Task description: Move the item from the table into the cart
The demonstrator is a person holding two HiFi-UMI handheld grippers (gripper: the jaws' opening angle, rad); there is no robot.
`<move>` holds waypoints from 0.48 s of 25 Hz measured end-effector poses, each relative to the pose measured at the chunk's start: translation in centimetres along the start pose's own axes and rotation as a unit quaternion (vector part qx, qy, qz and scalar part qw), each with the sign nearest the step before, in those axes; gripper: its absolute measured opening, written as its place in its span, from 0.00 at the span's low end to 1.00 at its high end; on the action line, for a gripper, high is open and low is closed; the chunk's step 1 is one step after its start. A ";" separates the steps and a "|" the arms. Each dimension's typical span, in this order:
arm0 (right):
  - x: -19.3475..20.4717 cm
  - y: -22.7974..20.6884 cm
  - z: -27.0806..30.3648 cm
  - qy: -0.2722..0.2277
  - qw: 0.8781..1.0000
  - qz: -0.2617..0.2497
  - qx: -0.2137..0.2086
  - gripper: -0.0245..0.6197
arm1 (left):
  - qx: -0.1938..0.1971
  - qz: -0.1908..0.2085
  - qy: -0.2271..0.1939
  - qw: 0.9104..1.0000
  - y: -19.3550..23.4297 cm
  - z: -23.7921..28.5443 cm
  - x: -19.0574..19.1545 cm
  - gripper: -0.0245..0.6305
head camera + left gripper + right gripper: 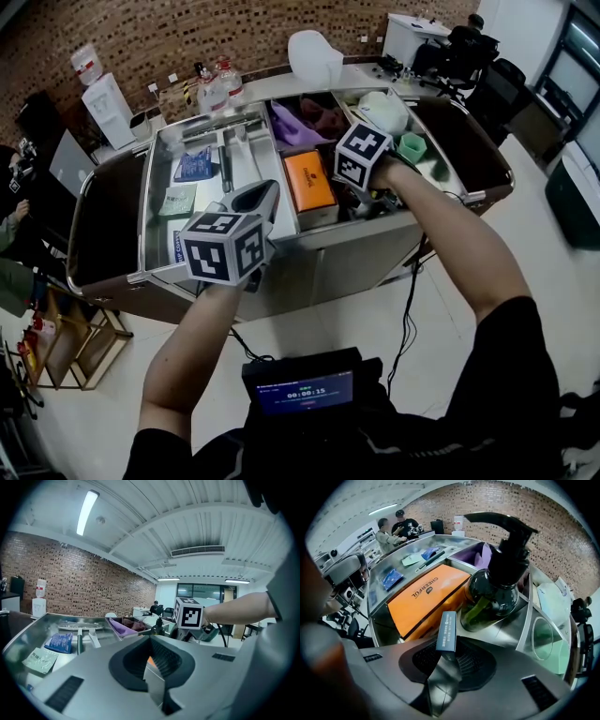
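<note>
Dark slim box (446, 631) was clamped upright in right gripper (445, 660), pointed steeply down over cart (319, 267) compartment. Orange box (419, 597) ahead-left, pump bottle (494, 588) ahead-right. Judged: aimed at gap for release. Left gripper (151, 662) jaws together, empty, parked clear.

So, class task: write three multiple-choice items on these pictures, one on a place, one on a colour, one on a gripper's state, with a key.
1. Where does the flat orange cardboard box lie?
A. In the steel cart's middle compartment
B. On the floor
C. On a chair
2. What colour is the dark translucent bottle's pump head?
A. White
B. Red
C. Black
3. The right gripper is:
A. Open, empty
B. Shut on a slim dark-blue carton
C. Shut on the bottle
Key: 1A, it lies between the cart's dividers; 2C, the pump shows black; 3B, its jaws clamp the carton.
</note>
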State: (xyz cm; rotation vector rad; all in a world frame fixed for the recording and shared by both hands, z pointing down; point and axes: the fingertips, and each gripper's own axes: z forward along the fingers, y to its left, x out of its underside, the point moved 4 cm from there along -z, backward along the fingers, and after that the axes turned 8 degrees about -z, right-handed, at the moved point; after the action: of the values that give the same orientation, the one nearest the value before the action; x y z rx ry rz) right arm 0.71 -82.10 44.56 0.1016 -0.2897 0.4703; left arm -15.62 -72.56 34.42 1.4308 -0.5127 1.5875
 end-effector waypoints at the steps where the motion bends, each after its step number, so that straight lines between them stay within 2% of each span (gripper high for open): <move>1: 0.0 0.1 0.0 0.002 1.000 -0.002 0.000 0.17 | 0.001 -0.001 -0.003 1.000 -0.1 -0.1 -0.1 0.04; 3: 0.2 0.0 -0.2 0.004 1.000 -0.003 0.002 0.17 | 0.002 -0.001 -0.006 1.000 -0.3 -0.2 -0.2 0.04; 5: 0.5 -0.3 -0.3 0.004 1.000 0.001 0.003 0.23 | 0.002 0.000 -0.004 1.000 -0.4 -0.1 -0.1 0.04; 12: 1.3 -0.2 -0.9 -0.005 1.000 0.003 -0.002 0.23 | 0.002 -0.003 -0.002 1.000 -0.8 0.0 0.4 0.04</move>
State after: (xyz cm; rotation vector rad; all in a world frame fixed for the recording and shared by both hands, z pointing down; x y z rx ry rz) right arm 2.17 -81.56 44.09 0.0988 -0.3016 0.4748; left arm -14.92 -72.01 34.62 1.4370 -0.5067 1.5817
